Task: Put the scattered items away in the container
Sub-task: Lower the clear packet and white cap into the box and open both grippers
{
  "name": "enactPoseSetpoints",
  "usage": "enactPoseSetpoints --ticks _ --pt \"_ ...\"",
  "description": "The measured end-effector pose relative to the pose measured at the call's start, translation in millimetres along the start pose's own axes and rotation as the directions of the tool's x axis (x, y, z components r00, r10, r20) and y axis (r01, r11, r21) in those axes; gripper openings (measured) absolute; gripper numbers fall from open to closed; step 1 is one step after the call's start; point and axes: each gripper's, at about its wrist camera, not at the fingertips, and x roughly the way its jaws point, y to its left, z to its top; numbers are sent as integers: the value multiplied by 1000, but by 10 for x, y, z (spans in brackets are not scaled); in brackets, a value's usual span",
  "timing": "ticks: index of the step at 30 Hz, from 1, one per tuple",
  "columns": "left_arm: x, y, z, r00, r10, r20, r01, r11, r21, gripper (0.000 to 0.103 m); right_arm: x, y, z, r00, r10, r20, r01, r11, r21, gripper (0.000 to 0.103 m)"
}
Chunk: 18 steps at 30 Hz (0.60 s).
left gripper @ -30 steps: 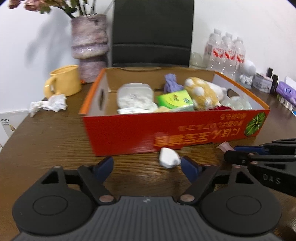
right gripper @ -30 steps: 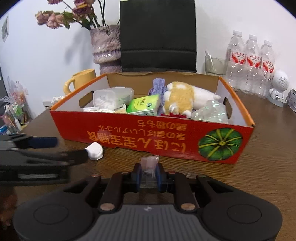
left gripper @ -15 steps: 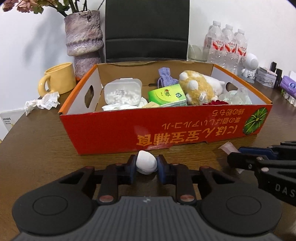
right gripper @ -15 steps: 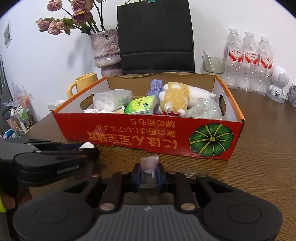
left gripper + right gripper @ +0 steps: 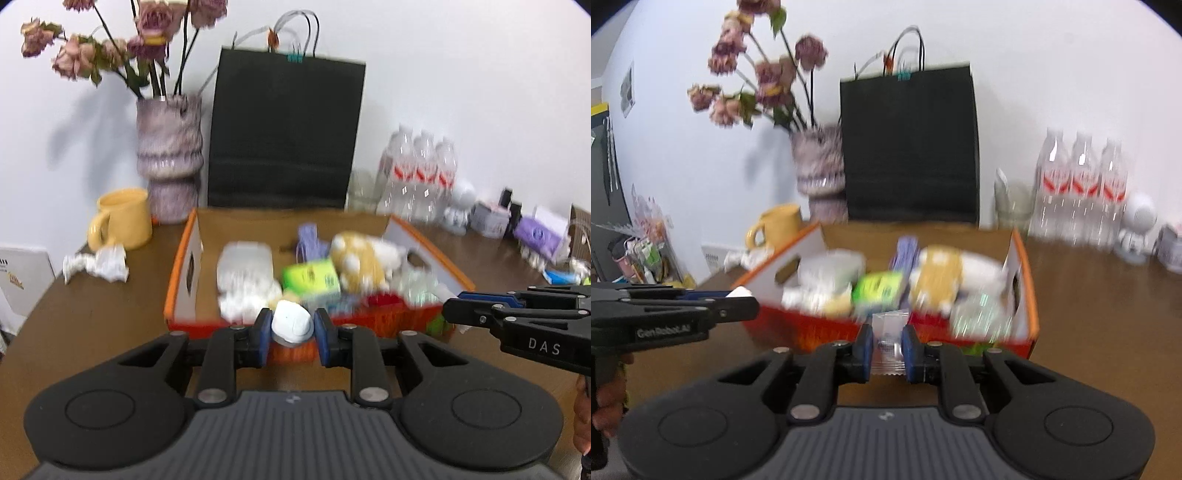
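**Both loads lifted, box comes next**

Since a second ago I have raised both tools off the desk (image 5: 96, 332): the left one, then spread wide around the white plug, has clamped and lifted it, and the box now sits lower in both views. My left tool (image 5: 290, 328) is clenched on the white plug (image 5: 290, 325), which hangs at the near wall of the orange box (image 5: 184, 280); I cannot tell whether it has cleared that rim. My right tool (image 5: 887, 347) is clenched on a small clear packet (image 5: 888, 332), held just before the same near wall. In the left view the right tool (image 5: 458, 310) shows side-on, close beside my left.

The box already holds a plush toy (image 5: 362, 262), a green carton (image 5: 310, 277) and a white case (image 5: 243, 266), so free floor is scarce. To do this step well I should carry each load fully past the near rim before letting go, aim for the gap at the front left by the case, and release low so the plug does not bounce out. The packet is light and limp; I would open over the middle, one tool at a time, keeping them from knocking. A crumpled tissue (image 5: 98, 264) by the yellow mug (image 5: 123, 218) is yet to be collected.
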Motion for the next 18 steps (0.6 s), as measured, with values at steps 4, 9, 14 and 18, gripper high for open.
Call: enactPoseSetpoints --ticks 4,9,14,18 --pt "150 -5 327 1000 10 5 -10 1000 0 25 126 -67 312 1000 -9 2 9 1000 -16 16" --pt "540 11 557 997 47 -69 -47 999 -8 25 538 -59 560 996 -16 -87 13 999 -41 16" --pt "992 91 567 982 107 -158 -111 994 -16 25 1018 26 576 980 -26 -196 13 998 -69 16" --pt "1225 178 512 971 128 -204 -135 991 -19 25 1314 37 521 966 -23 -256 7 998 -63 16"
